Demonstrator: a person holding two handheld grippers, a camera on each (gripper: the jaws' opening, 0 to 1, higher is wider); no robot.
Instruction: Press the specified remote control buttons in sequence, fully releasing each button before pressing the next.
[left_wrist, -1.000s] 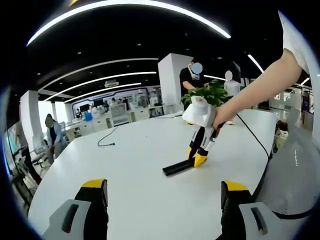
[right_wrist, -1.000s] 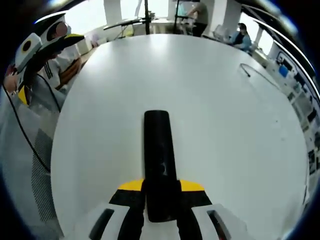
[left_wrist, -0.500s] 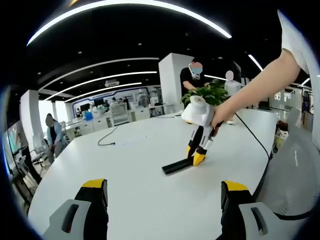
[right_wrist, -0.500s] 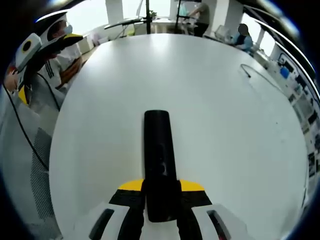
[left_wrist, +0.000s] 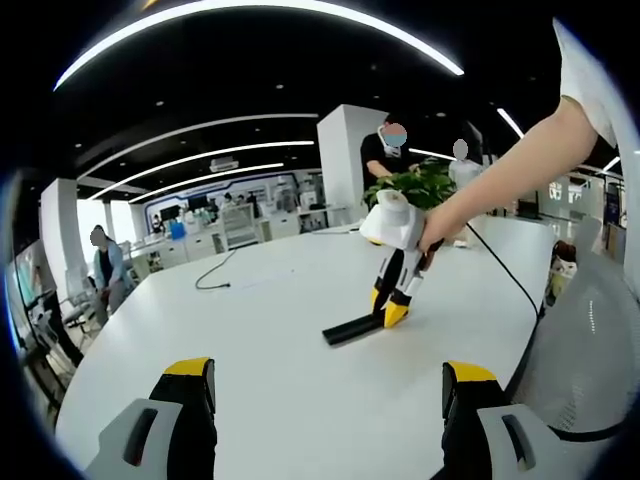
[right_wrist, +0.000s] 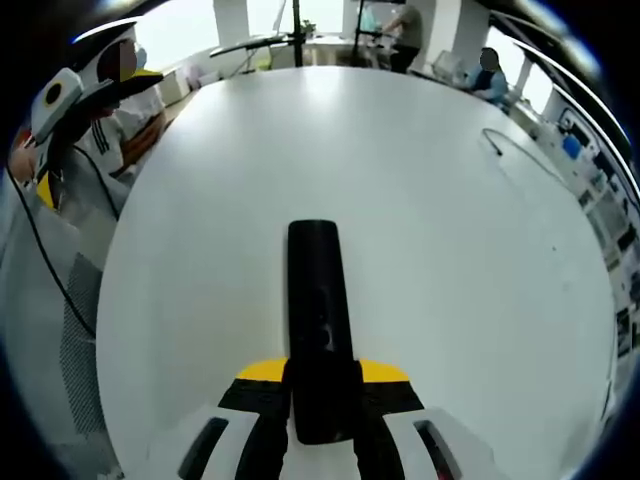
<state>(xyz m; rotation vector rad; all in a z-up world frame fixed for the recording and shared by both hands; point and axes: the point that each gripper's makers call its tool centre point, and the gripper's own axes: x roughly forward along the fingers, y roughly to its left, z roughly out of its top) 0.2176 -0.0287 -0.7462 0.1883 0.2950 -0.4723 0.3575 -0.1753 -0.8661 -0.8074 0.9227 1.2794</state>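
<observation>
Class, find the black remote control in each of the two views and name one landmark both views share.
Left gripper view: remote control lies right of centre, under the right gripper.
Right gripper view: remote control at lower centre, near end between the fingers.
Shared landmark: the white table.

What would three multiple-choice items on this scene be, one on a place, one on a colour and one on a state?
1. Where is the remote?
A. flat on the white table
B. on a chair
C. lifted in the air

2. What colour are the gripper tips?
A. red
B. yellow
C. blue

3. How does the left gripper stand?
A. shut on the remote
B. shut on a cable
C. open, holding nothing

Answers: 1 A, the remote lies on the tabletop in both views. 2 B, yellow tips show on the right gripper. 3 C, its jaws stand wide apart with bare table between them.
</observation>
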